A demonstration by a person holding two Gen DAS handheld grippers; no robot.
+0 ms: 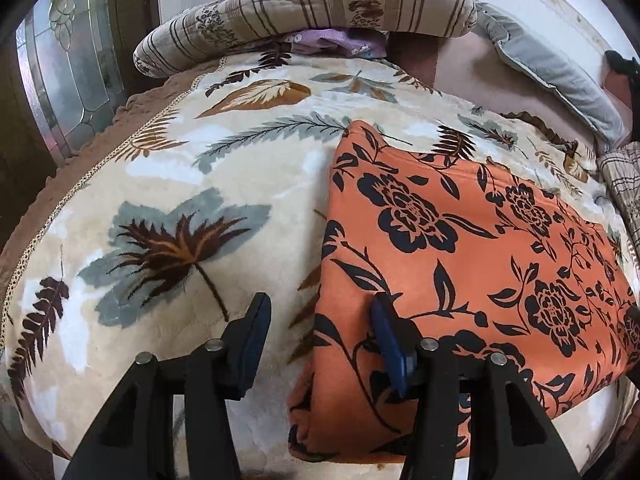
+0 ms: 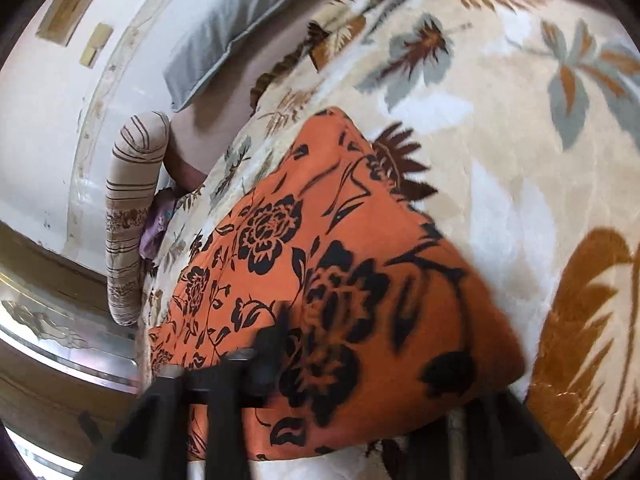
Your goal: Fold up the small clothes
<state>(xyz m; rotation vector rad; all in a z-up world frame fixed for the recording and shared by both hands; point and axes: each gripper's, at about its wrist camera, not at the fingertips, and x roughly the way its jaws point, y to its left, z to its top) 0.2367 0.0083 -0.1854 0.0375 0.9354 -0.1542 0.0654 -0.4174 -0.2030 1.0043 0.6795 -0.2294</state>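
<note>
An orange garment with black flowers (image 1: 460, 264) lies folded flat on the leaf-patterned blanket (image 1: 168, 184). My left gripper (image 1: 320, 332) is open, its right finger (image 1: 386, 336) resting on the garment's left edge and its left finger (image 1: 252, 336) over the blanket. In the right wrist view the garment (image 2: 328, 264) fills the centre. My right gripper (image 2: 360, 364) is open, straddling the cloth's near part; its left finger (image 2: 272, 344) is blurred and its right finger is hidden under the fabric.
A striped rolled quilt (image 1: 304, 4) and a grey pillow (image 1: 560, 76) lie at the far end of the bed. Purple cloth (image 1: 332, 40) peeks from under the quilt. A glass door (image 1: 68, 80) stands at the left, beyond the blanket's brown edge.
</note>
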